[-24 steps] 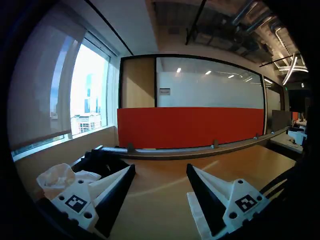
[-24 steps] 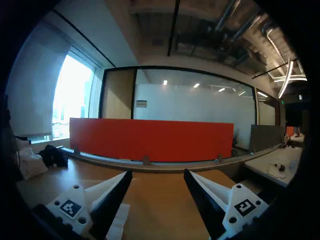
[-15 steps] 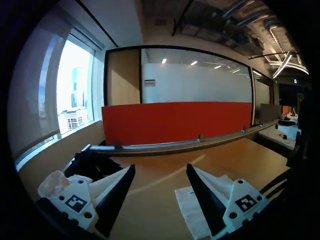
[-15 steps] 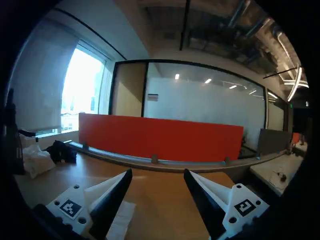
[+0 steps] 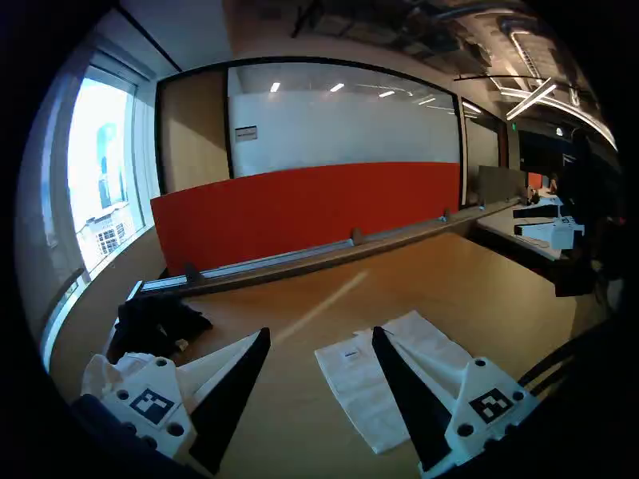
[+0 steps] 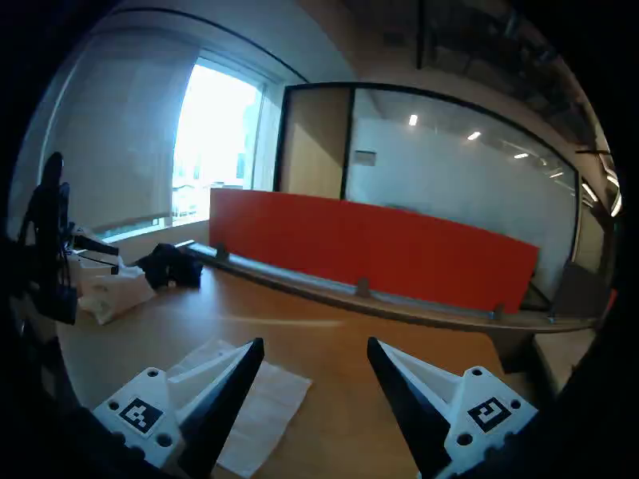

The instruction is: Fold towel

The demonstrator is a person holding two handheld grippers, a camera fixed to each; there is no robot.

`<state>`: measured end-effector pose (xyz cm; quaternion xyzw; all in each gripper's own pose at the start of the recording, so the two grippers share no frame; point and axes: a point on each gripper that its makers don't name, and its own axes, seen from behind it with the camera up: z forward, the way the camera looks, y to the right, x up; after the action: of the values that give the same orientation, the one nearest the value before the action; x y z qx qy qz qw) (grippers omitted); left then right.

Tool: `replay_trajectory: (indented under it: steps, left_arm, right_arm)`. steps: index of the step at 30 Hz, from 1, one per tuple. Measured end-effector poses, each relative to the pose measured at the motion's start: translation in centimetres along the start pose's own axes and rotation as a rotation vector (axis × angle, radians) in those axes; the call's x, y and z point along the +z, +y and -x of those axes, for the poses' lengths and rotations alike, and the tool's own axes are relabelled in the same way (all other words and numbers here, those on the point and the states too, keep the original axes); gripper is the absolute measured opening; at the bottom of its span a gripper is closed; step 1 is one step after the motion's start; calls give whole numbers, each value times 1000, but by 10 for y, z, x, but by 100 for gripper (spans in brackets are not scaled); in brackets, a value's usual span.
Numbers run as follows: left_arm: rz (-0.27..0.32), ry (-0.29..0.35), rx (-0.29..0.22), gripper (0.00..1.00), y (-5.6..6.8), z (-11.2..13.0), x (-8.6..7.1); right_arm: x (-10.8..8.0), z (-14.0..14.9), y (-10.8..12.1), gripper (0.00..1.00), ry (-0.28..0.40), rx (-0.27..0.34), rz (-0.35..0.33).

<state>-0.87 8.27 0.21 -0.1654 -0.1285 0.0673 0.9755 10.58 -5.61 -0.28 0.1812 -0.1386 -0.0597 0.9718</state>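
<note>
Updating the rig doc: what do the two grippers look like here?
Left gripper and right gripper match: white moulded plastic bodies, with wedge-shaped jaws that taper to points and have black inner faces. Each jaw carries a square black-and-white tag on its white outer part.

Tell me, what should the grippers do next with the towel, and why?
Probably lower both grippers toward the towel's near corners. It lies flat on the table, and the left gripper and right gripper hover above it with jaws open, holding nothing, so no fold can start yet.
</note>
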Motion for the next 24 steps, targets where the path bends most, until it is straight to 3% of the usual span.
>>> replay_trajectory:
  steps: [6,14,24]
  left_arm:
    - [82,-67,33,95,20,17,2]
    - [184,-173,80,95,47,56,7]
    - [250,-273,120,95,67,115,15]
  right_arm:
    - [3,27,-13,100,-102,-32,-86]
    - [6,75,-31,100,-222,-82,-177]
    - [11,129,-49,100,-297,-96,-230]
